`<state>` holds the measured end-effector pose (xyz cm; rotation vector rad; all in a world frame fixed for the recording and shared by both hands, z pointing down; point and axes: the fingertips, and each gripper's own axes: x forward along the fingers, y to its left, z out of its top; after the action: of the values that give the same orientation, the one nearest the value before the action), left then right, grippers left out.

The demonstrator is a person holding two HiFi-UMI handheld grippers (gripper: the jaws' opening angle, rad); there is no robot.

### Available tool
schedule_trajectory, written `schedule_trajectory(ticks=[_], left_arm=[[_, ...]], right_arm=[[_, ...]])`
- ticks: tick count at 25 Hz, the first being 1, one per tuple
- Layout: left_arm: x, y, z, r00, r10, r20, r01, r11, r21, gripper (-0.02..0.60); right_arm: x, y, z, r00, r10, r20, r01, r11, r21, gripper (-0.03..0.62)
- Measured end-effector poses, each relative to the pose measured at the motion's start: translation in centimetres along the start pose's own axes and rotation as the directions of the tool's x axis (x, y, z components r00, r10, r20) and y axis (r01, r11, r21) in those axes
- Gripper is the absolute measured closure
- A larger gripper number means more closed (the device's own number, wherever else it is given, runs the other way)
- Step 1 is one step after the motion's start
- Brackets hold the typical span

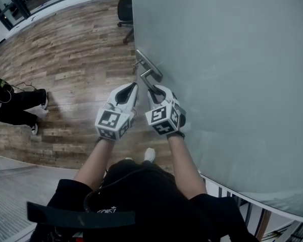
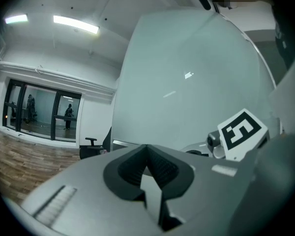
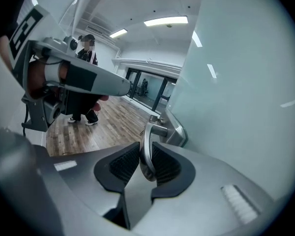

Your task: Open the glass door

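While the frosted glass door is seen filling the right side above the wood floor, its metal lever handle is clamped tight between the pads of the right claw, and the left claw, just beside it, is pinched closed on nothing.

Office chair (black) on wood floor

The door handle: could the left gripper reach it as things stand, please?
Probably not to grip it: the right gripper is shut on the door handle, covering most of its lever. The left gripper sits close beside, jaws together, so it could likely only touch the bare stub.
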<state>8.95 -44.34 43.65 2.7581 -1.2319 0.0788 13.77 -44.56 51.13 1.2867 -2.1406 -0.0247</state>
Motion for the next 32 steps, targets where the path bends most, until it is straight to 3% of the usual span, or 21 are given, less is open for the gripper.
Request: schedule_trajectory(ticks=[16,21,28,32], left_arm=[[7.2,0.5,-2.9,0.997,-0.053,-0.059,0.054,0.998,0.018,0.581],[11.0,-0.1,-4.0,0.991,-0.119,-0.059,0.120,0.993,0.012,0.581],[11.7,0.1,-3.4,0.979,-0.199,-0.038,0.199,0.980,0.009,0.581],[14.2,-1.1,-3.5,0.970,-0.240,-0.039,0.241,0.971,0.011,0.581]], right_arm=[[1.6,-4.0,-1.9,1.000,0.006,0.024,-0.008,0.994,0.111,0.520],[2.3,-6.4,-3.7,1.000,-0.011,0.017,0.009,0.992,0.128,0.519],[2.4,-6.3,-3.7,0.998,-0.057,-0.005,0.057,0.988,0.144,0.519],[2.8,-8.6,-5.1,0.996,-0.080,-0.024,0.083,0.986,0.148,0.519]])
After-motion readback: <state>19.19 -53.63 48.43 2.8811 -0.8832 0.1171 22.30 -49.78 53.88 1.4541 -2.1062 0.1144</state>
